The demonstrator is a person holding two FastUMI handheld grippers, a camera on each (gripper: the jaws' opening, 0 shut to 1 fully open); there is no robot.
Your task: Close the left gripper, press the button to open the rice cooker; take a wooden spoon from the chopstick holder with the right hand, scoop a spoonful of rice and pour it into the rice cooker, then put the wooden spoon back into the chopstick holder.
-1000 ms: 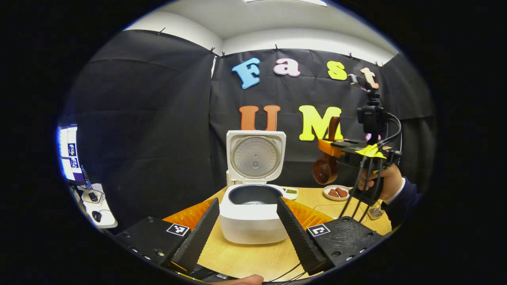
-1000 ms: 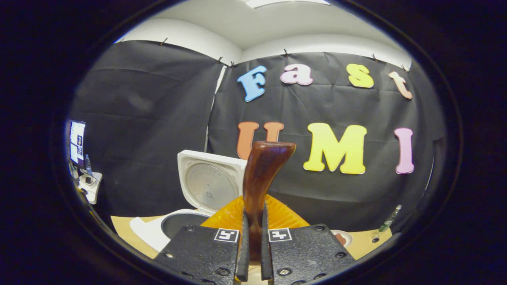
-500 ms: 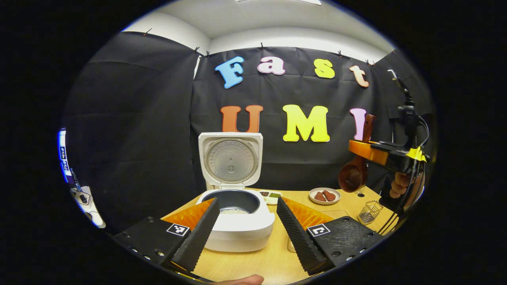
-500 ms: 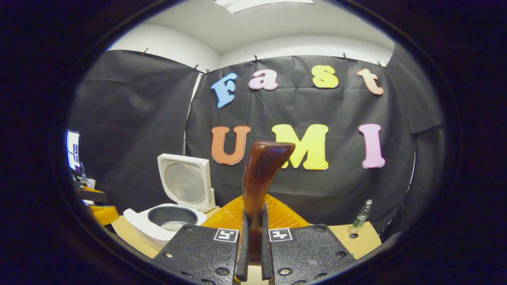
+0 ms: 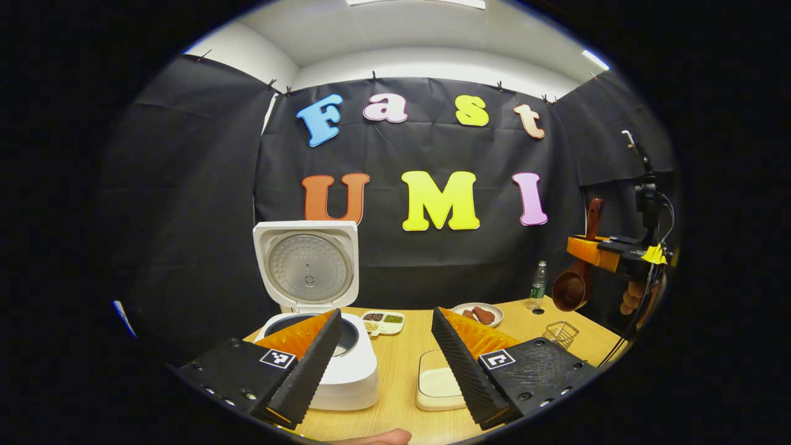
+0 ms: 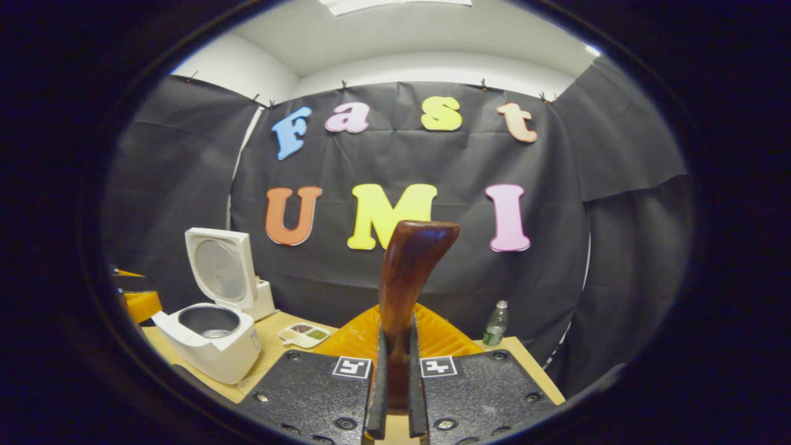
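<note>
Left gripper point(image 5: 386, 352) held level, fingers spread wide; right gripper point(image 6: 395, 395) clamped on spoon point(image 6: 408, 278), raised.

White rice cooker point(image 5: 321, 346) sits left on the wooden table point(image 5: 395, 402), lid up. Shallow white square container point(image 5: 440, 383) right of it; wire chopstick holder point(image 5: 560, 334) far right.

The left gripper point(image 5: 386, 358) is held with its jaws spread apart over the worktop point(image 5: 401, 402). The open rice cooker point(image 5: 321, 346) is seen behind the left jaw, a white container point(image 5: 435, 383) between the jaws.
</note>
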